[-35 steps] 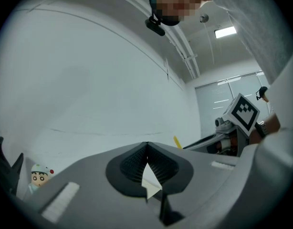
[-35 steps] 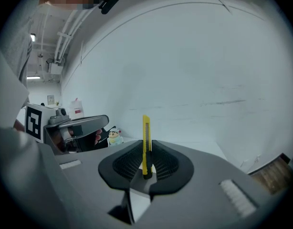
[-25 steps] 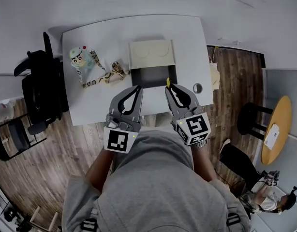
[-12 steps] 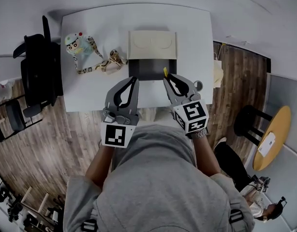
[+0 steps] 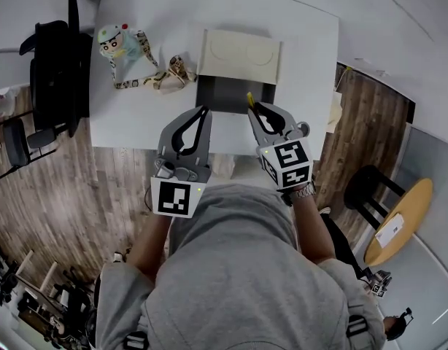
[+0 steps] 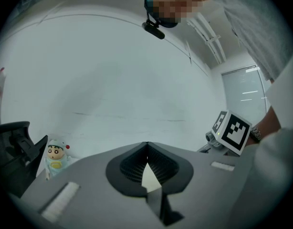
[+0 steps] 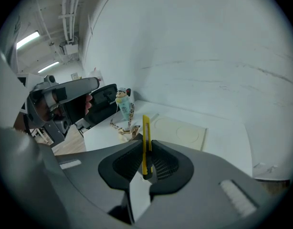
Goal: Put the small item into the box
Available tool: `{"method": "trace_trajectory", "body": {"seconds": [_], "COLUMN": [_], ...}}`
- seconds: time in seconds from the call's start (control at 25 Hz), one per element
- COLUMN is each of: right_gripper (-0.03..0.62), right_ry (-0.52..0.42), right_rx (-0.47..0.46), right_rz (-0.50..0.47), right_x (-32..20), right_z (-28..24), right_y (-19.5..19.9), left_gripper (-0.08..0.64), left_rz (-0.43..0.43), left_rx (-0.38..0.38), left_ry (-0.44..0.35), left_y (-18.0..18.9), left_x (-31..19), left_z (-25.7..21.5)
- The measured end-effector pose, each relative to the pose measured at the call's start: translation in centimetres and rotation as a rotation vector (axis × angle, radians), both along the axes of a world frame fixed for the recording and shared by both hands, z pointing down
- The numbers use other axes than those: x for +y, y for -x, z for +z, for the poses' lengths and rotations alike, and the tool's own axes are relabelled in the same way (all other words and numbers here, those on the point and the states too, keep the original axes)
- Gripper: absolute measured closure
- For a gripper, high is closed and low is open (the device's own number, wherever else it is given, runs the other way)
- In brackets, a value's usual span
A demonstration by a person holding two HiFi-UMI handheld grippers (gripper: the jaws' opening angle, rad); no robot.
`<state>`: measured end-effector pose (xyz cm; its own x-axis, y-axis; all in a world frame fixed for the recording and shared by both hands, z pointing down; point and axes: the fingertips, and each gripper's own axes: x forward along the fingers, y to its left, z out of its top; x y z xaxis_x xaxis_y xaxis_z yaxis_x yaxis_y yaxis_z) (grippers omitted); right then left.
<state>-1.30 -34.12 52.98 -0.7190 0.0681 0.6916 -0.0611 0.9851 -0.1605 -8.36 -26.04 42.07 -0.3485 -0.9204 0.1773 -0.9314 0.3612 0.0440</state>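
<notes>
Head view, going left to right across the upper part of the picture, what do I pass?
Black chair → cartoon figure → patterned lanyard → open box. The yellow knife in the right claw overlaps the box, so it is left out.

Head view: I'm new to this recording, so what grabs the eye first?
A yellow cutter stands upright, clamped in the right tongs, at the near right corner of the open box. The left tongs are shut and empty beside them; a cartoon figure sits at the table's far left.
</notes>
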Motion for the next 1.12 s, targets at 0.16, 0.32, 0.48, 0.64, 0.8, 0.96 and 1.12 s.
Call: {"method": "trace_trajectory", "body": {"seconds": [0.16,0.32,0.48,0.64,0.8,0.96,1.12], "right_gripper": [0.518,0.518,0.518,0.518,0.518,0.518,0.518], "right_ry": [0.016,-0.006,-0.039,-0.059,-0.050,-0.056,-0.081], "right_rx": [0.036,0.074,0.109,0.148,0.188,0.211,0.242], "right_rz": [-0.036,-0.094,-0.158,-0.207,-0.246,-0.281,-0.321], "right_x": [0.2,0.5,1.2,1.8,2.1,2.3,2.5], "right_z": [1.9,3.7,5.2,6.4,8.0,9.1,10.4], "right_y": [0.5,1.1,2.0,2.4,2.6,3.1,3.4], "left_gripper": [0.557,0.557,0.557,0.557,0.557,0.557,0.557], "left_rz": [-0.036,-0.069,-0.103,-0.146,-0.185,-0.221,-0.249], "left_rx": [0.001,-0.002,0.007,0.019,0.020,0.024,0.030], "left_ry": [0.000,-0.004,0.003,0.014,0.021,0.023,0.022], "left_y": [0.5,1.2,1.9,2.4,3.2,4.0,4.5], "left_x": [-0.1,-0.1,0.5,1.4,2.1,2.6,2.8], "left_z": [0.6,1.0,1.7,2.0,2.5,3.0,3.2]}}
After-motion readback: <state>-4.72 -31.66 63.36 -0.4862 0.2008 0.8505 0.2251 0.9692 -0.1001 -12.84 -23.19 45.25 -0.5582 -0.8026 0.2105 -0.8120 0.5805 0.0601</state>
